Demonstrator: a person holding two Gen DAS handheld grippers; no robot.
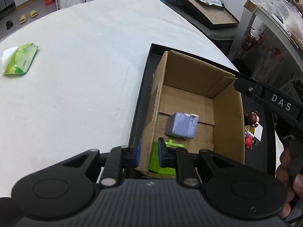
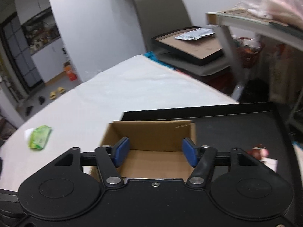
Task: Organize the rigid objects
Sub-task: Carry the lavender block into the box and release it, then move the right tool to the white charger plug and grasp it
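Observation:
An open cardboard box [image 1: 189, 79] stands in a black tray [image 1: 141, 94] on the white table. Inside it lie a lilac block-shaped toy [image 1: 180, 125] and a green plastic piece [image 1: 162, 162]. My left gripper [image 1: 148, 154] is shut on the box's near left wall, one blue pad outside and one inside. My right gripper [image 2: 154, 154] is open and empty above the box [image 2: 151, 132]; its arm shows in the left wrist view [image 1: 274, 100]. Small figurines [image 1: 251, 128] lie in the tray right of the box.
A green wipes packet [image 1: 20, 59] lies on the table's far left and shows in the right wrist view [image 2: 39, 137]. Stacked flat black-framed trays [image 1: 206, 9] sit beyond the table. A cluttered shelf unit [image 1: 274, 19] stands at the right.

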